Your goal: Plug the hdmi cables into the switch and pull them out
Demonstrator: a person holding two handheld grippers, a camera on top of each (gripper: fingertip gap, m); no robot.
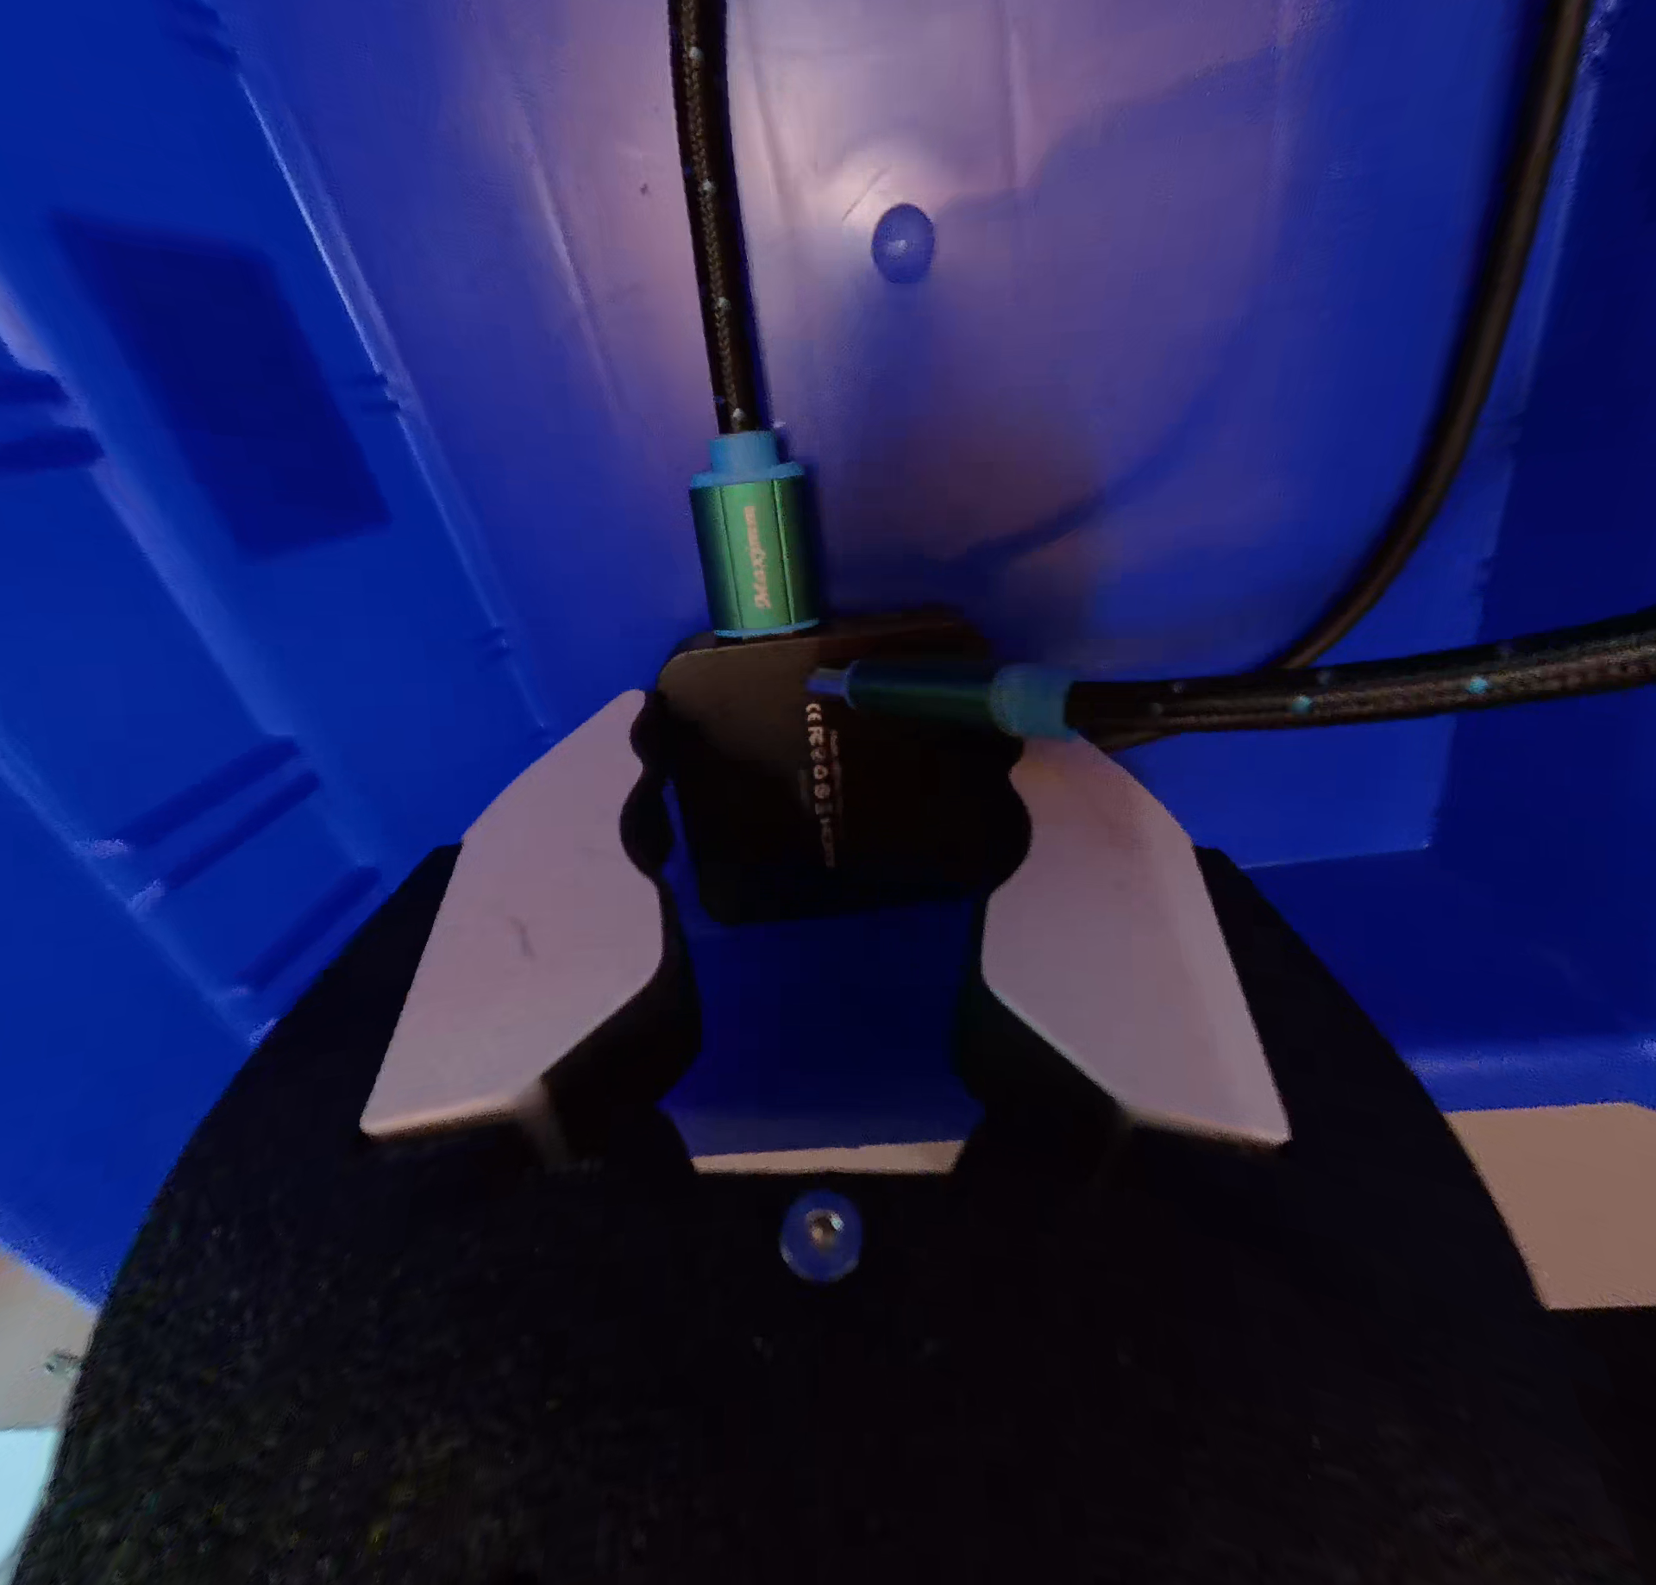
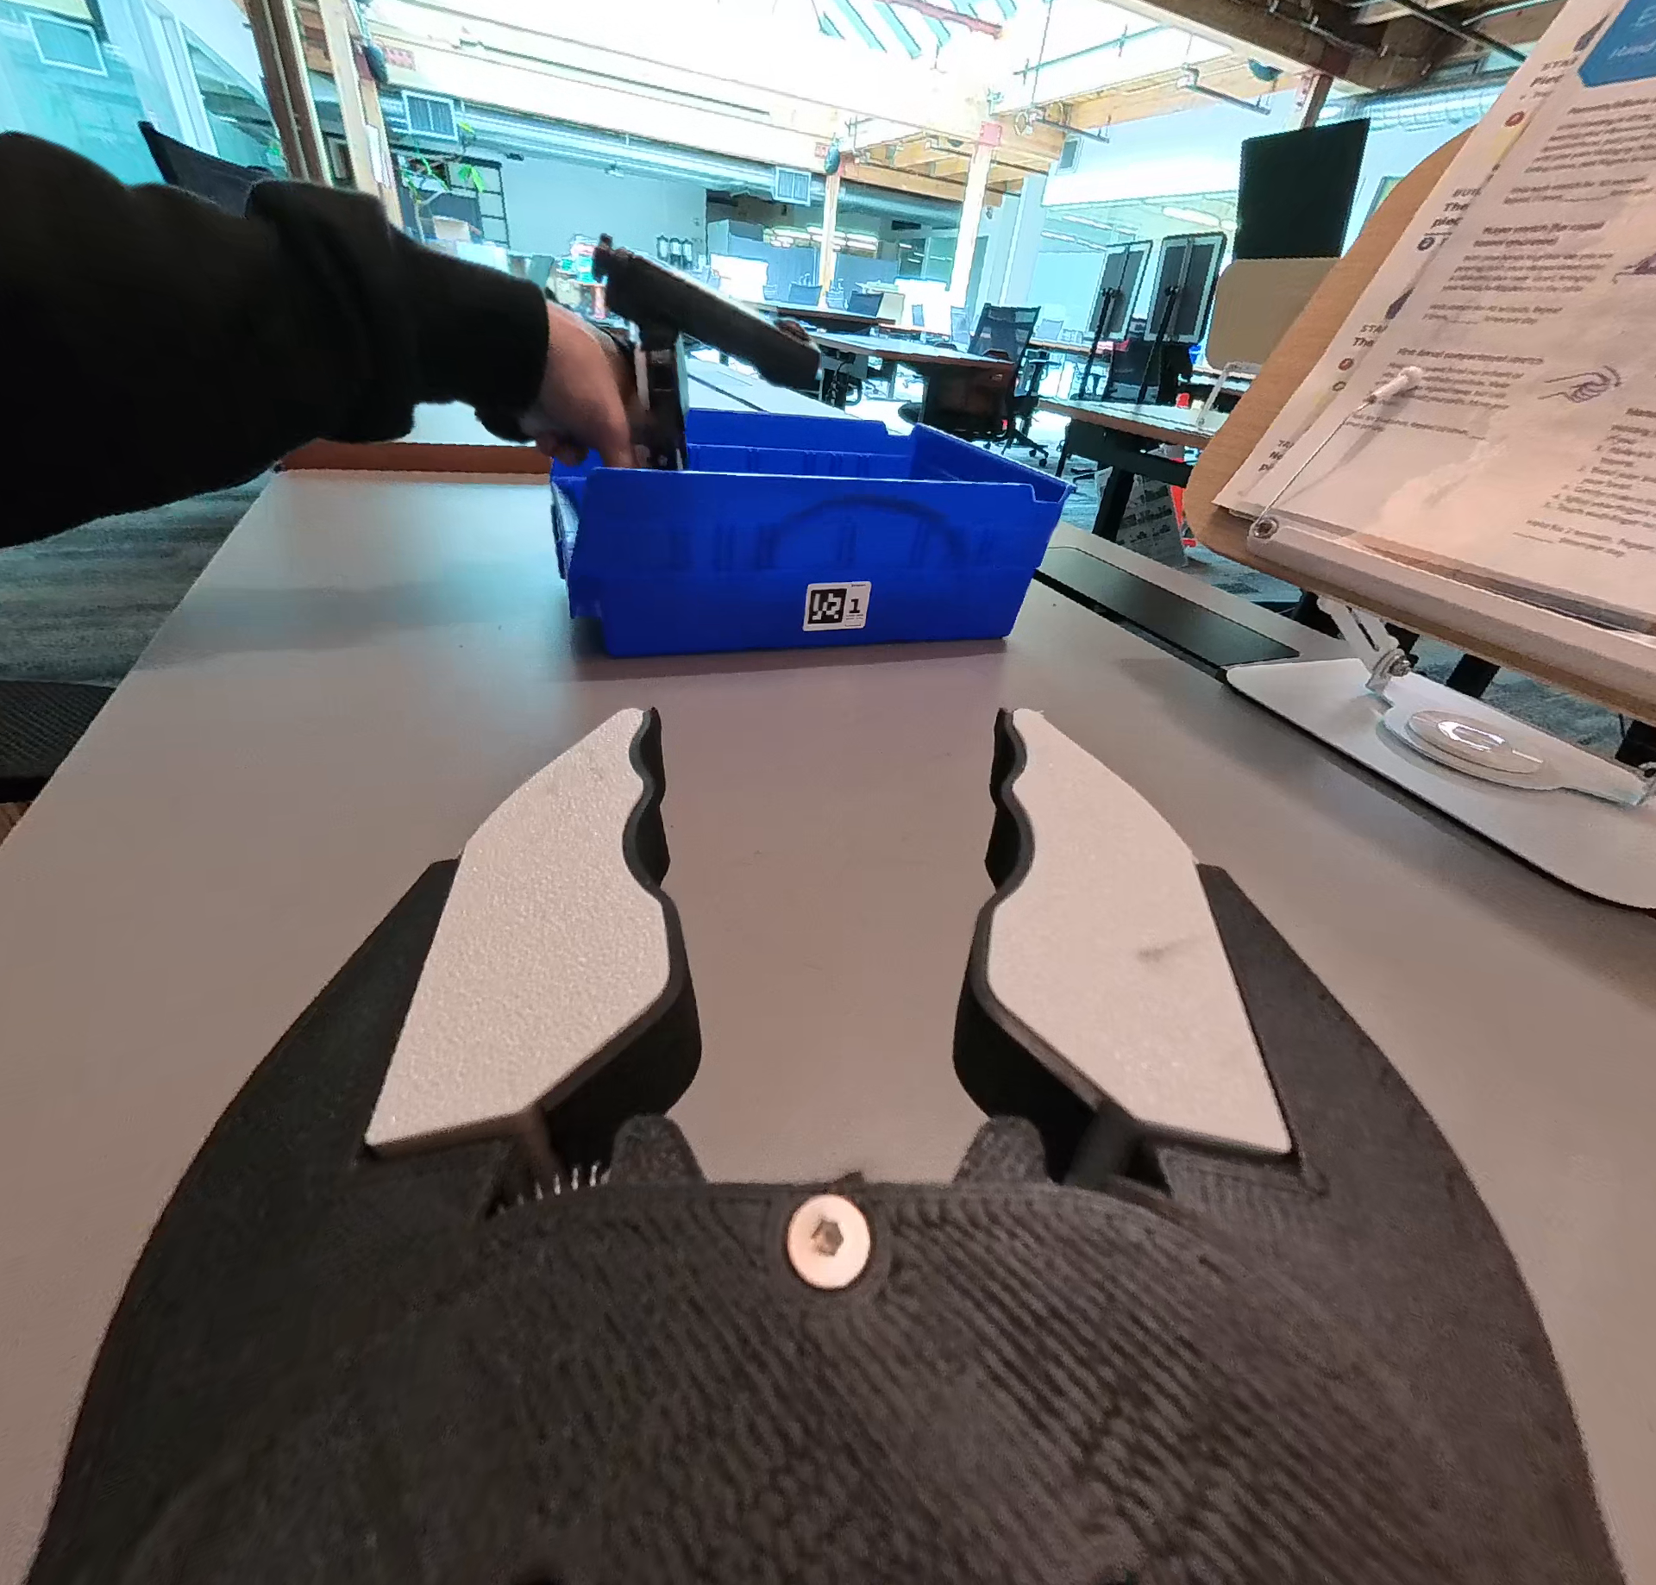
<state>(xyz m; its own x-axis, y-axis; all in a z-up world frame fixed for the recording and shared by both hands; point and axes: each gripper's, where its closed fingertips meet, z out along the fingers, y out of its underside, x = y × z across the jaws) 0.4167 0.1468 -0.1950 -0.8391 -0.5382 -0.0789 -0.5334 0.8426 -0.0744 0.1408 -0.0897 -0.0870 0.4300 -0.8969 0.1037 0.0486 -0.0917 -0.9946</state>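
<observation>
Left gripper (image 1: 829, 736) inside blue bin (image 1: 358, 377), fingers bracketing the black switch (image 1: 806, 789), grip unconfirmed, presumably bracing it; one green HDMI plug (image 1: 753, 547) seated; second plug (image 1: 923, 691) lying loose; right gripper (image 2: 829, 789) wide, empty, waiting over table (image 2: 358, 646).

switch (image 1: 833, 762) in bin (image 2: 806, 547), bin on table (image 2: 358, 646), stand (image 2: 1434, 431) right of bin
</observation>
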